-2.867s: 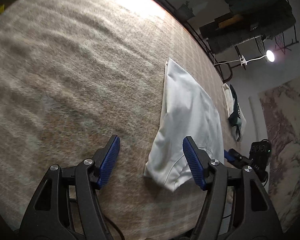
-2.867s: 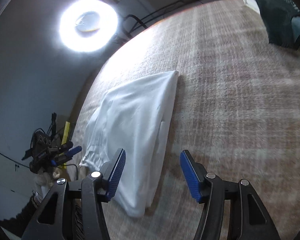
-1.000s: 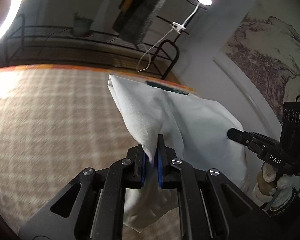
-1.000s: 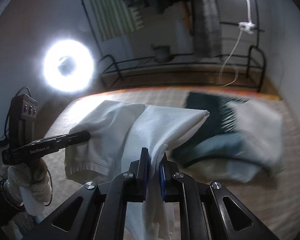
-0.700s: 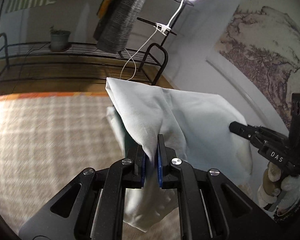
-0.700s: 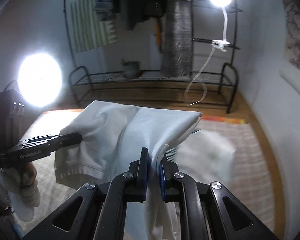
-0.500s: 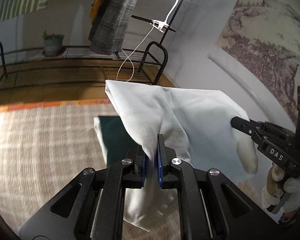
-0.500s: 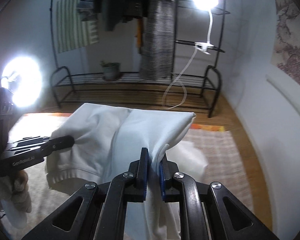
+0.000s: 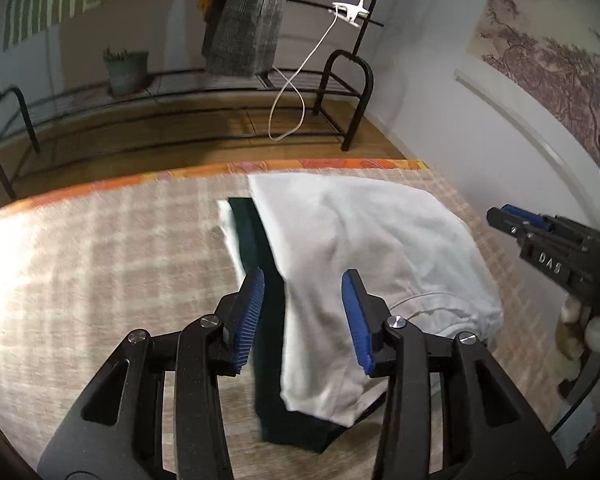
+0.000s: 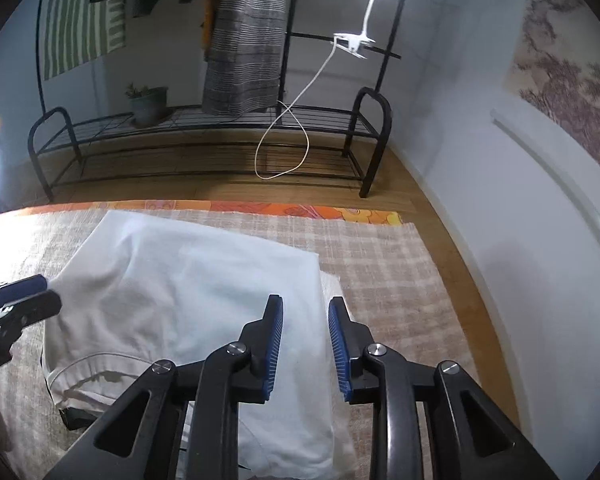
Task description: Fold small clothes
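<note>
A folded white garment (image 9: 364, 248) lies on top of a dark green folded garment (image 9: 256, 248) on the checked cloth surface; it also shows in the right wrist view (image 10: 188, 296). My left gripper (image 9: 302, 320) is open, its blue pads either side of the white garment's near left edge, holding nothing. My right gripper (image 10: 302, 344) is open just above the white garment's right edge. The right gripper shows in the left wrist view (image 9: 548, 248) at the right, and the left gripper shows in the right wrist view (image 10: 16, 300) at the left.
The checked surface (image 9: 100, 264) ends at an orange patterned border (image 10: 260, 208). Beyond it are a wooden floor, a black metal rack (image 10: 204, 140) with a potted plant (image 10: 148, 104), hanging clothes and a clip lamp cord. A white wall (image 10: 500, 200) runs along the right.
Both grippers carried the white garment through the air, lowered it onto the dark green garment and opened, letting it go. It now lies flat on the pile.
</note>
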### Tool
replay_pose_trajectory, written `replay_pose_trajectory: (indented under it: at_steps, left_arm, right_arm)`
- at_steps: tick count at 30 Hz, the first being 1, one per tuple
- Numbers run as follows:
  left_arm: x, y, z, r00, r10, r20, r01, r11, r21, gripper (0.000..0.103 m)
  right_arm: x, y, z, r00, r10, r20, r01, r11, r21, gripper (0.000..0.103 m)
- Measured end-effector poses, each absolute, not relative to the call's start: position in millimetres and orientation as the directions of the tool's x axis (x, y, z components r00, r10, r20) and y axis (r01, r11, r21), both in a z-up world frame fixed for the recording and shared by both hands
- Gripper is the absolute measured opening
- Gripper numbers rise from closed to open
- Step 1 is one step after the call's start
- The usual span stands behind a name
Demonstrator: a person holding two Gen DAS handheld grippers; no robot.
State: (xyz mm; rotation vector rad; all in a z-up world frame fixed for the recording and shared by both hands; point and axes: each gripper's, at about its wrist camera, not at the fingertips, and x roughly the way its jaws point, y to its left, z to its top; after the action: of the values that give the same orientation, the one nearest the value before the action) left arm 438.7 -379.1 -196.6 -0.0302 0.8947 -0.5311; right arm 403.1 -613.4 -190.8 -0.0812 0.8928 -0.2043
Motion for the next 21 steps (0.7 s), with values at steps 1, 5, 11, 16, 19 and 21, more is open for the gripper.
replay_pose_trajectory:
  at_steps: [1, 5, 11, 16, 19, 21]
  left_arm:
    - [438, -378, -195, 0.506, -0.450, -0.736, 0.431, 0.871, -0.237, 0.041]
    - [427, -368, -182, 0.518, -0.459, -0.722, 0.446, 0.865, -0.230, 0.041]
    - [399, -349, -141, 0.567, -0.470, -0.677, 0.461, 0.862, -0.212, 0.041]
    - [367, -330, -99, 0.618, -0.473, -0.628, 0.471, 0.862, -0.186, 0.041]
    - [343, -314, -73, 0.643, -0.486, -0.591, 0.478, 0.859, -0.186, 0.041]
    - [328, -303, -57, 0.655, -0.489, -0.576, 0.475, 0.859, -0.190, 0.041]
  right_arm:
    - [402, -614, -191, 0.612, -0.210, -0.763, 0.146, 0.978, -0.152, 0.023]
    - [394, -612, -181, 0.632, -0.191, -0.751, 0.151, 0.981, -0.123, 0.025]
    - [376, -598, -155, 0.676, -0.158, -0.720, 0.146, 0.986, -0.079, 0.026]
    - [350, -578, -120, 0.718, -0.139, -0.682, 0.136, 0.989, -0.058, 0.027]
    - [331, -565, -97, 0.744, -0.130, -0.655, 0.127, 0.991, -0.053, 0.027]
    - [315, -556, -80, 0.759, -0.126, -0.638, 0.120, 0.991, -0.053, 0.028]
